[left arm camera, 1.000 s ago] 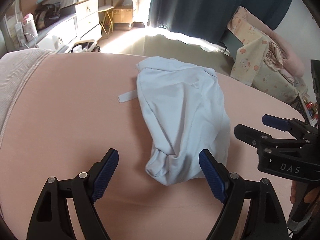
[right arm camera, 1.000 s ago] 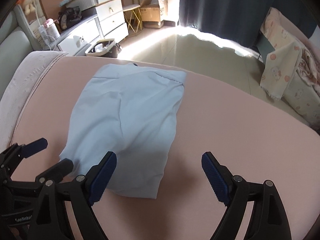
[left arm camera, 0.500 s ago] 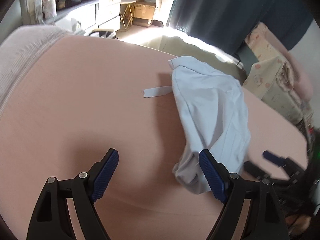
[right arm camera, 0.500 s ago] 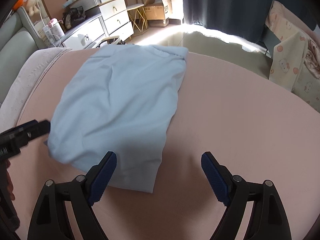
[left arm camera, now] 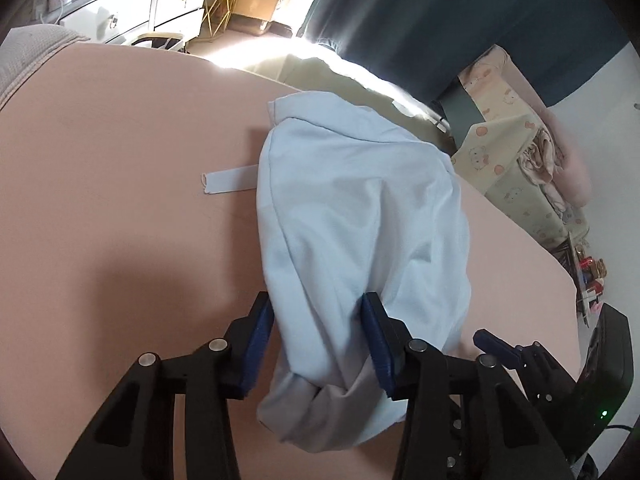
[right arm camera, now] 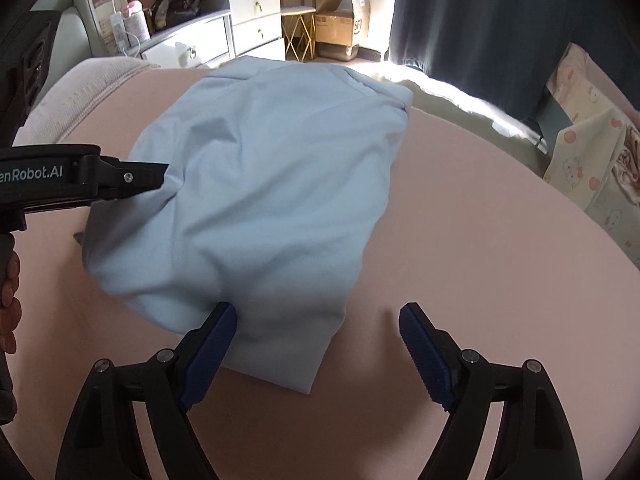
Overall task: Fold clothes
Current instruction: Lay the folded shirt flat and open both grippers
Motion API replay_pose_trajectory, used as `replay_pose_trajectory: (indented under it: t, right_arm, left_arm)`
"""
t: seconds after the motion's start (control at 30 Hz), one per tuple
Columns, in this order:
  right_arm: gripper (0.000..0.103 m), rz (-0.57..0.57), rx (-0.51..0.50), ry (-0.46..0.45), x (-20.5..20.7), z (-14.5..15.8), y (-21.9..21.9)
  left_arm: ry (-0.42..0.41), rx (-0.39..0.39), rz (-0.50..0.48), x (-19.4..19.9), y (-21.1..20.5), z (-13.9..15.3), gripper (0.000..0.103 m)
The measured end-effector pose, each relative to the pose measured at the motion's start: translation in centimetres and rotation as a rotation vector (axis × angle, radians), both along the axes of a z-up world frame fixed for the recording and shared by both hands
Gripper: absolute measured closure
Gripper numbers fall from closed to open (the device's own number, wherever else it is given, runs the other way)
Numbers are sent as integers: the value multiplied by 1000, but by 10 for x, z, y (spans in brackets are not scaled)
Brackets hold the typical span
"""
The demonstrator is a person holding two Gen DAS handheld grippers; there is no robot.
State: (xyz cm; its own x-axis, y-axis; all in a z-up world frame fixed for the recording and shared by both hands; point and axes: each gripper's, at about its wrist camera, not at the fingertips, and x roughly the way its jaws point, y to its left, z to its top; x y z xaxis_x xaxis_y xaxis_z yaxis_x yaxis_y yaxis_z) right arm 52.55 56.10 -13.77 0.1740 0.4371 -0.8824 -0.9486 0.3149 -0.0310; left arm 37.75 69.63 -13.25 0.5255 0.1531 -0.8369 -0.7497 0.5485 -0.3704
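Your left tongs [left arm camera: 318,344] have just been closing — jaws narrow now, a bunched fold of the shirt [left arm camera: 360,240] between the pads, which look pressed into the cloth on both sides. Right tongs [right arm camera: 318,354] stand wide; the left pad touches the near hem, nothing gripped. Shirt lies crumpled on the pink bed [right arm camera: 480,260], a strap [left arm camera: 230,180] sticking out beside it. Reads as the grasp step, before any fold. Next — close the right tongs on the hem corner, then lift both together.

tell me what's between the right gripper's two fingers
In the right wrist view, the near corner of the light blue garment and bare pink bed sheet lie between the open right gripper fingers.
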Motion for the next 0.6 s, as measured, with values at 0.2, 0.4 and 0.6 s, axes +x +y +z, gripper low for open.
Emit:
replay_pose_trajectory:
  t: [0.2,0.4,0.6]
  right_arm:
    - [19,2,-66,-87,7,-9,0]
    - [18,1,-87,-85,15,-11,-4]
    - [18,8,-129,-119,12,3,-11]
  left_arm:
    - [206,177,-69,3,-1,2,58]
    - [275,196,-19,-9,2,-7,58]
    - [311,292,-7,-8,-10,20,58]
